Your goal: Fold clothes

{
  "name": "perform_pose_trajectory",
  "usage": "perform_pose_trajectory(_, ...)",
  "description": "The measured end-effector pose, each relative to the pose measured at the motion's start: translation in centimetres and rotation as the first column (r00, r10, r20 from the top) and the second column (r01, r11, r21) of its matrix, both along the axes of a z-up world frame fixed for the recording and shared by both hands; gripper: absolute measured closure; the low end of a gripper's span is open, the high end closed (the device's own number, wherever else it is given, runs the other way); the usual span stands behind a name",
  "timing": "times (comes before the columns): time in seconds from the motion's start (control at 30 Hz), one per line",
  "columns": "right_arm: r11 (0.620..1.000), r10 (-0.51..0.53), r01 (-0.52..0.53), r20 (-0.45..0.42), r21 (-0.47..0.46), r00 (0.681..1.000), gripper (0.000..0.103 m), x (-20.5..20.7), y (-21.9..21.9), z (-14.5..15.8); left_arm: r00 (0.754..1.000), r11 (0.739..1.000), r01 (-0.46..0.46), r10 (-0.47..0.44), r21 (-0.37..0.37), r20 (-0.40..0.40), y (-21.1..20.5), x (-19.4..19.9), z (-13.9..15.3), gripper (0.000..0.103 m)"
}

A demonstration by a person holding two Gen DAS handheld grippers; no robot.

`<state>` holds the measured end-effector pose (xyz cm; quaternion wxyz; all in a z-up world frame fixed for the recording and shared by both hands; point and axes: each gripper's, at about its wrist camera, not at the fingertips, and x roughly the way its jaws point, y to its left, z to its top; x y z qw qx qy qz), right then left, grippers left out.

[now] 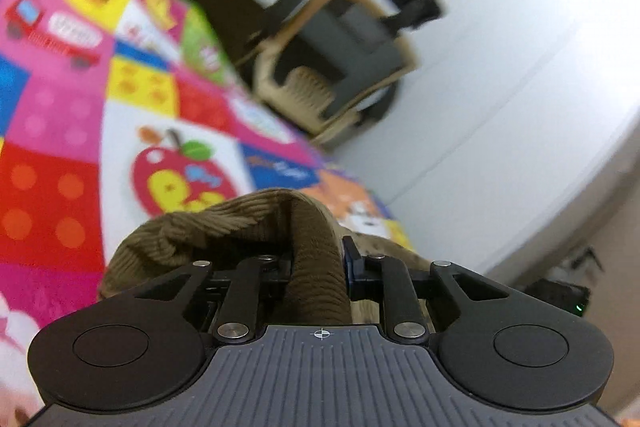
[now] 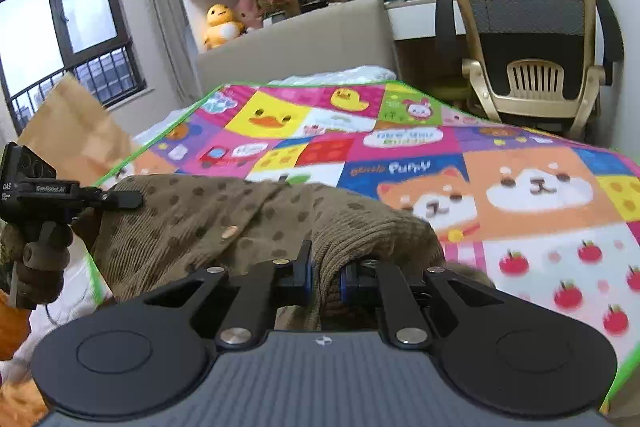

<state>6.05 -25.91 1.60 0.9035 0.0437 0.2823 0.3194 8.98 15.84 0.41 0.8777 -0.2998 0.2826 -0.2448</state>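
While both grippers pinch the brown cardigan (image 2: 208, 223), it spans between them over the mat (image 2: 420, 155): right gripper (image 2: 325, 277) jaws clamp one bunched edge, left gripper (image 2: 120, 199) jaws clamp the far-left edge, long axis running left-right, slack between.

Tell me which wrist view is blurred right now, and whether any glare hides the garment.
Left wrist view: the patchwork play mat and office chair are motion-smeared, but the olive-brown corduroy garment stays sharp. Right wrist view: mostly crisp, fisheye-bent at the edges, bright window, no glare on the garment.
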Motion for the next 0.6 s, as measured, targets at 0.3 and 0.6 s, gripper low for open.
perform_pose_trajectory(0.3, 0.994, -0.081, 0.07, -0.129, -0.083, 0.988, 0.058, -1.2, -2.3, -4.2, 0.984, 0.992, 0.056, -0.034, 0.117, -0.176, -0.2, -6.6, -4.9, 0.063)
perform_pose_trajectory(0.6, 0.98, -0.108, 0.147, -0.268, 0.131, 0.957, 0.037, 5.4, -2.6, -3.6, 0.981, 0.999, 0.045, -0.045, -0.007, -0.191, 0.4, -0.9, -4.6, 0.018)
